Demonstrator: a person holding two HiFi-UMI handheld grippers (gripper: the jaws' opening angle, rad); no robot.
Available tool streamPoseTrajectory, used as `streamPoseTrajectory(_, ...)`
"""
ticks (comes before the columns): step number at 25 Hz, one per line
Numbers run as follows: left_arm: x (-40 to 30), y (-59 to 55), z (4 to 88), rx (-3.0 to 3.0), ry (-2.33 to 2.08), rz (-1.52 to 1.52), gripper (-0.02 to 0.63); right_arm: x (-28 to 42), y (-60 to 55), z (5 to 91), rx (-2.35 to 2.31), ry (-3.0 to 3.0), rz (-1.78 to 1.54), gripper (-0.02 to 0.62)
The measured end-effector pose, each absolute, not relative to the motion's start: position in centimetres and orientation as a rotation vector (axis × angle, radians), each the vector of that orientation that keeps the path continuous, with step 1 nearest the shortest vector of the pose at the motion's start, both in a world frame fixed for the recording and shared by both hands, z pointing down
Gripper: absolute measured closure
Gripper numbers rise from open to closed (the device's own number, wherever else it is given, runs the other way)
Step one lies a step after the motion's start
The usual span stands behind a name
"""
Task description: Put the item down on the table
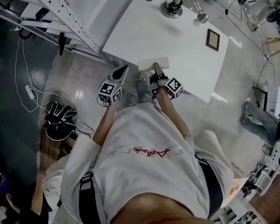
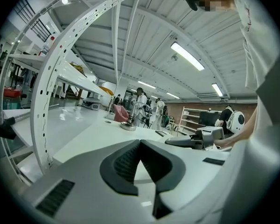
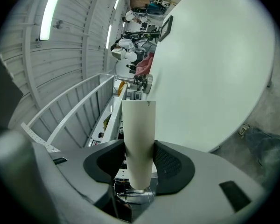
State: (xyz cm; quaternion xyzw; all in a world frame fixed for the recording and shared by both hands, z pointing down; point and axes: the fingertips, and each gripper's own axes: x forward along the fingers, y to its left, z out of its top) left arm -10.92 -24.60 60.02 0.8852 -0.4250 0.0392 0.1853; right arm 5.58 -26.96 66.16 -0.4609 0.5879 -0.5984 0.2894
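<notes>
Shirt (image 1: 144, 157): covers upper arms.
Item (image 3: 139, 134): cream; lower end hidden.
Right gripper (image 1: 156, 69): clamping item at table (image 1: 177, 41) edge.
Left gripper (image 1: 124, 70): closed, empty, off table corner.

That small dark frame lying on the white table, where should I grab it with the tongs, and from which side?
Take the dark frame across two opposite outer edges, coming down from above. It lies flat on the white table, near its edge, so only the thin rim offers a pinch. A sideways approach would likely just push it.
</notes>
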Motion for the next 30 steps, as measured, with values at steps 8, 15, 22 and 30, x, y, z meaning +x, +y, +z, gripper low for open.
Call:
streamPoseTrajectory(8, -10.7, -27.4, 60.6, 2.466, -1.199, 0.127, 0.588, 5.5, -29.2, 67.3, -1.241, 1.564, -1.634, 0.402)
streamPoseTrajectory(15, -10.4, -27.8, 62.7, 2.419, -1.153, 0.159, 0.588, 5.7, -28.6, 69.7, -1.287, 1.51, -1.697, 0.402)
streamPoseTrajectory(22, -9.1, -28.7, 64.4, 2.382, -1.113, 0.194, 0.588, 6.3, -28.2, 71.5, -1.308, 1.465, -1.764, 0.403)
streamPoseTrajectory(30, -9.1, -30.0, 65.2, 2.353, -1.114, 0.208, 0.588, 5.8, -29.7, 72.8, -1.306, 1.447, -1.815, 0.403)
